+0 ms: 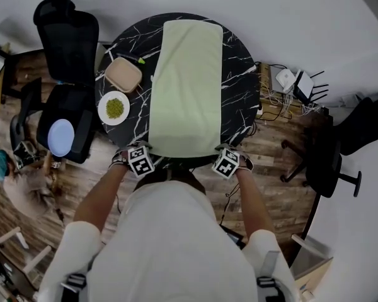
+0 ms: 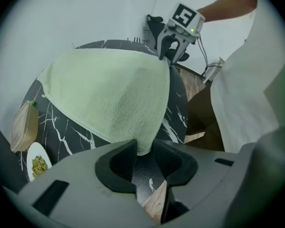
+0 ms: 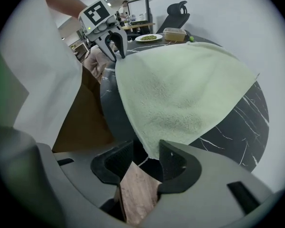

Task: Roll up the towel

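Towel (image 1: 186, 83) lies flat at full length down the middle of the head view, running from the desk's (image 1: 239, 87) upper rim to its lower rim. No turn or fold shows anywhere on it, so by my reading the rolling has not begun and the whole roll is still to do. Only the approach to the near end is in place. Left tongs (image 2: 143, 148) stand narrowly apart with the near-left corner between the pads; the cloth reaches both but does not look squeezed. Right tongs (image 3: 146, 146) stand wider, with the near-right corner lying against one pad and a gap to the other showing wood floor. Remaining, as I judge it: close on both corners, turn the near hem over, then roll toward the upper end. The cloth is pale green with a soft looped nap, a thin hem and rounded corners, a long rectangle. The desk is round, black with white marble veining and a slight gloss. The tongs are grey moulded plastic with scooped black pads. A white plate of green bits (image 1: 114, 107) and a beige lidded box (image 1: 123, 74) sit at the desk's left edge, well apart from the towel.
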`<state>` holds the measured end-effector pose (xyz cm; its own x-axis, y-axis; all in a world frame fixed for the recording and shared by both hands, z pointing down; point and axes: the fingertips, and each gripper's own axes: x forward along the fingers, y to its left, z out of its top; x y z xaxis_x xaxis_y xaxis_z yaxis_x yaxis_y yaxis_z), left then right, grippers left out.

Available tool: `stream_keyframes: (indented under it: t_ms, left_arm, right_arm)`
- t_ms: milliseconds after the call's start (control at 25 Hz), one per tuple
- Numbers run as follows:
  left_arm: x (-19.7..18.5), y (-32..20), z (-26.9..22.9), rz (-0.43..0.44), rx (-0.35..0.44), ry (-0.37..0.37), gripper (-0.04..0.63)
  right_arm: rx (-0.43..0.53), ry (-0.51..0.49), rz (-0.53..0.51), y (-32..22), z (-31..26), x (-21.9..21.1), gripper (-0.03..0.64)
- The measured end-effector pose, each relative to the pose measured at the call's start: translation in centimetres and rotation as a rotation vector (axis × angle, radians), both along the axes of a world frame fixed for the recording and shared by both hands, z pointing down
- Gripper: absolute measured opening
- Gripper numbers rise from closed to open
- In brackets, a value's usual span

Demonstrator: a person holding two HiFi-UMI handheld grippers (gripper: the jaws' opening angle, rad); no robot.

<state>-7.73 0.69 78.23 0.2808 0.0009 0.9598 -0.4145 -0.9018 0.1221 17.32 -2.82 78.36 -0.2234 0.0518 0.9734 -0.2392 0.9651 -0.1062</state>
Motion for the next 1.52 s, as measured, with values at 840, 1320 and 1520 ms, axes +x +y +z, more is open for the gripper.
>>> stream_keyframes:
  t_ms: [840,1320,1520]
  left_arm:
    - [-2.8,7.8,-0.7,0.127,-0.088,-0.018,0.023]
    - [-2.9,-2.9,-8.3,0.020,0.208,0.034,0.021]
    - [-3.2,-8.6,-8.0,-0.047,0.279,-0.003,0.021]
  right_arm:
    - [-0.167,-0.032,0.006,10.3,-1.9,-1.4,0.015]
    - [0.012,-0.168,0.139,-0.1,-8.7,-1.8,0.015]
    - [0.128,-0.130,0.163,-5.7,-7.8,-2.5,0.017]
